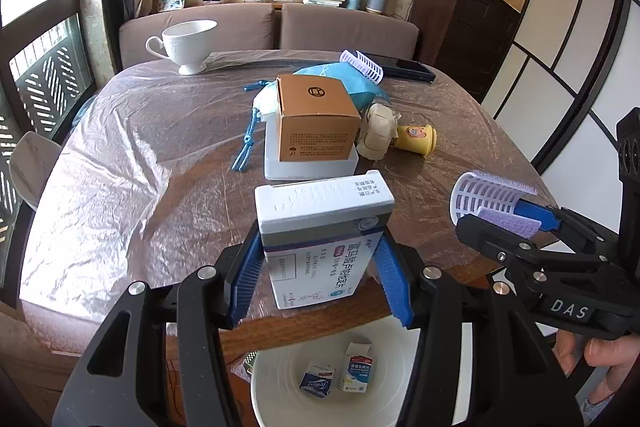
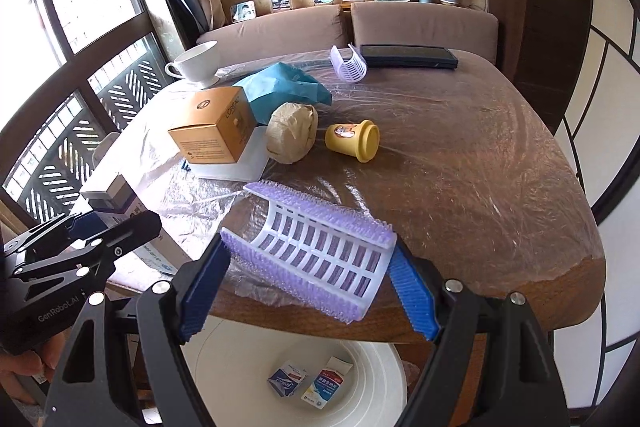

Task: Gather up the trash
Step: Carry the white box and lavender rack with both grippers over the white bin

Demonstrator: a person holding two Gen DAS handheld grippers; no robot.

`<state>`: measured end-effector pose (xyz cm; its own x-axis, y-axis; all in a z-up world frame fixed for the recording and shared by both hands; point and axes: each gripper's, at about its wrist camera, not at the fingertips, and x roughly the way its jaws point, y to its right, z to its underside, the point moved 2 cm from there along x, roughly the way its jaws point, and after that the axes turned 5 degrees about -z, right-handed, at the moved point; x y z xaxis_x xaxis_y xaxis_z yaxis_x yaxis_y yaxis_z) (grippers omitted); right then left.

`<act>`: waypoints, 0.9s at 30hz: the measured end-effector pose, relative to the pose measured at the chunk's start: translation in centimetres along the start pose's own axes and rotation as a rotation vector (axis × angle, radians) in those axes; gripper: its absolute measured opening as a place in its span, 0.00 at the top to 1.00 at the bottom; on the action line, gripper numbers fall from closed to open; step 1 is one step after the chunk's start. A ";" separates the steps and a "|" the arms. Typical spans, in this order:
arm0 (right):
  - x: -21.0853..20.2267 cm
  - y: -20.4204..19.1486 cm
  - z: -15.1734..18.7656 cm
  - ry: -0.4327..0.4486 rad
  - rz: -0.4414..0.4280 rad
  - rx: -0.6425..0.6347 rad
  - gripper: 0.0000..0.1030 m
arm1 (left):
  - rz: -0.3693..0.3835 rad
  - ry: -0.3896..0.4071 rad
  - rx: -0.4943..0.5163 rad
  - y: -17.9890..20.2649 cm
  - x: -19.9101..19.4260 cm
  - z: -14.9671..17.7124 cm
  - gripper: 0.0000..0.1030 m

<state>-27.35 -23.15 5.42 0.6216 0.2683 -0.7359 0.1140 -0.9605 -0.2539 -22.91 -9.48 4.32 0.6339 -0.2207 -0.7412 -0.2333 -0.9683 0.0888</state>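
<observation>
My left gripper [image 1: 320,283] is shut on a white and grey medicine box [image 1: 320,227], held over the table's near edge above a white bin [image 1: 280,387]. My right gripper [image 2: 308,291] is shut on a purple and white hair roller half [image 2: 316,251], also above the white bin [image 2: 372,379]. The bin holds two small crumpled cartons [image 1: 356,367] [image 2: 326,383]. On the table lie an orange box [image 1: 316,115] on a white box, a crumpled paper ball [image 2: 292,135], a yellow cup [image 2: 356,139], a teal bag [image 2: 280,87] and another roller half [image 2: 348,65].
A white teacup [image 1: 188,43] stands at the table's far left. A dark flat case [image 2: 408,55] lies at the far edge. The table [image 2: 500,187] has a plastic cover. A sofa sits behind it, a window at left, a screen at right.
</observation>
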 end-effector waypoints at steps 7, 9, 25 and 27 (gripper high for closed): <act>-2.1 0.6 1.4 0.002 -0.043 -0.055 0.25 | -0.051 -0.002 -0.058 1.4 -1.5 1.9 0.47; -2.7 1.0 2.0 0.001 -0.059 -0.054 0.25 | -0.064 -0.006 -0.065 2.0 -1.9 2.7 0.47; -5.2 0.8 7.1 -0.048 -0.114 -0.081 0.25 | -0.116 -0.054 -0.098 2.8 -4.1 7.9 0.47; -5.1 0.7 7.3 -0.054 -0.116 -0.068 0.25 | -0.114 -0.070 -0.084 2.8 -3.9 8.2 0.47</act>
<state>-36.10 -24.62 4.46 0.5592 0.3796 -0.7371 0.2361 -0.9251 -0.2973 -32.08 -10.36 1.98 0.5991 -0.1025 -0.7941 -0.0983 -0.9937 0.0541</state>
